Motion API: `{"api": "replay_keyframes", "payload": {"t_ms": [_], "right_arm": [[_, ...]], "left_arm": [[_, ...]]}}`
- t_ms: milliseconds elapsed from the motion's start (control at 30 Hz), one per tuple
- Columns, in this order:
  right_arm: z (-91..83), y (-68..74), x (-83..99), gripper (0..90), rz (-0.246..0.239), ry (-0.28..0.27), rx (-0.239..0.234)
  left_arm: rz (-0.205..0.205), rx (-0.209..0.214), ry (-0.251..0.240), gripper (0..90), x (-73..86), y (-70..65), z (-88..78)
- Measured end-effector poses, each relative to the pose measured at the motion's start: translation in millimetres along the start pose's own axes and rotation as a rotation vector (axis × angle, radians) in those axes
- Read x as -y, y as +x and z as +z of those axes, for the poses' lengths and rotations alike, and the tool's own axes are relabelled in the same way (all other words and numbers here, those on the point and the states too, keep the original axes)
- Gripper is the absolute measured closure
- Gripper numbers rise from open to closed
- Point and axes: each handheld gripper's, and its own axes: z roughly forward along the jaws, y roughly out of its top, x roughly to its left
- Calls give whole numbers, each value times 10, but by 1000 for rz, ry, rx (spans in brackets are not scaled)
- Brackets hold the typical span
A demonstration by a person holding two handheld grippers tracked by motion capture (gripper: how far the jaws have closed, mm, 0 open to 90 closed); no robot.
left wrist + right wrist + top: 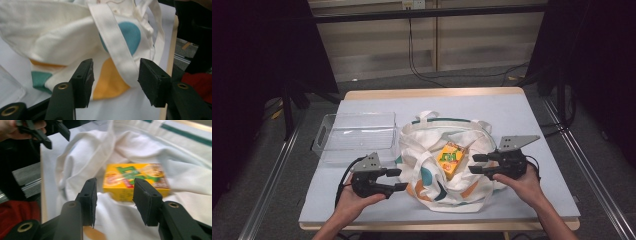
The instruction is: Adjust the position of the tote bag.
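A white cloth tote bag (pixel 439 165) with teal and orange shapes lies crumpled in the middle of the table. A yellow box (pixel 451 159) rests among its folds near the top. My left gripper (pixel 403 179) hovers at the bag's left edge, jaws apart and nothing pressed. In the left gripper view a white strap (pixel 112 42) runs across the gap of the left gripper (pixel 115 75), farther off. At the bag's right edge my right gripper (pixel 472 164) is open too. The right gripper (pixel 115 192) points at the yellow box (pixel 135 180), which lies just beyond its pads.
A clear plastic tray (pixel 354 135) stands left of the bag at the back. A pale blue mat (pixel 522 115) covers the wooden table, with bare room to the right and behind the bag. The other gripper (pixel 37 132) is at the top left of the right gripper view.
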Motion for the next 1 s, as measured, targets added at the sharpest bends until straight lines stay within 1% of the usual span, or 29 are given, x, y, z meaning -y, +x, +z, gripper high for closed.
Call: {"api": "replay_keyframes", "payload": {"t_ms": [33,67,100,133,167,267,300,333,367,400,433,467,500,533,567,600,633,667,700,733,767,800,833,867,900,933,967,1000], "right_arm": [[-33,-37,-3,545,6,-5,12],[-97,-115,-13,539,12,-12,47],[-97,-115,-13,539,12,-12,47],[-129,-157,-19,536,23,-18,56],[-159,-200,-26,529,30,-20,67],[-236,-318,-58,513,42,-19,104],[-247,-339,-67,506,47,-16,113],[-257,-368,-80,496,46,-10,130],[-265,-405,-97,490,50,-12,146],[-268,-428,-108,490,51,-10,148],[-262,-493,-134,480,55,-3,168],[-262,-493,-134,480,55,-3,168],[-256,-528,-148,477,57,6,177],[-231,-601,-171,465,68,22,187],[-231,-601,-171,465,68,22,187],[-214,-641,-176,459,74,31,188],[-194,-674,-182,449,79,43,196],[-173,-708,-185,438,83,51,202],[-150,-741,-186,434,90,57,201],[-93,-800,-196,418,95,77,218],[-93,-800,-196,418,95,77,218],[-74,-820,-195,418,97,77,217],[-49,-838,-198,412,106,84,216],[-19,-851,-202,407,106,93,217],[12,-865,-206,404,103,107,216],[65,-888,-215,401,107,127,218],[65,-888,-215,401,107,127,218],[87,-906,-219,397,105,137,227]], "left_arm": [[-4,0,-5,446,-57,13,31],[-1,0,-6,428,-76,21,43],[7,-3,-3,428,-115,29,66],[17,-4,-3,426,-154,38,89],[17,-5,-2,426,-192,41,107],[48,15,10,436,-300,52,160],[48,26,18,444,-332,57,180],[39,33,21,459,-368,60,209],[44,26,27,483,-391,61,222],[50,29,32,480,-420,72,243],[53,31,32,454,-448,78,264],[56,41,29,454,-473,83,290],[65,34,35,443,-503,86,309],[82,39,52,433,-552,88,355],[82,39,52,428,-552,88,355],[92,40,58,428,-575,92,379],[103,49,78,429,-597,99,396],[108,51,84,432,-614,103,426],[126,41,112,431,-636,116,441],[124,43,131,417,-653,130,468],[131,46,134,417,-662,142,487],[130,40,143,405,-673,153,505],[131,44,151,384,-686,166,528],[135,56,165,371,-692,176,548],[151,60,180,355,-697,182,566],[148,54,187,323,-693,180,591],[158,57,194,323,-695,185,607],[156,61,191,305,-690,183,626]]}}
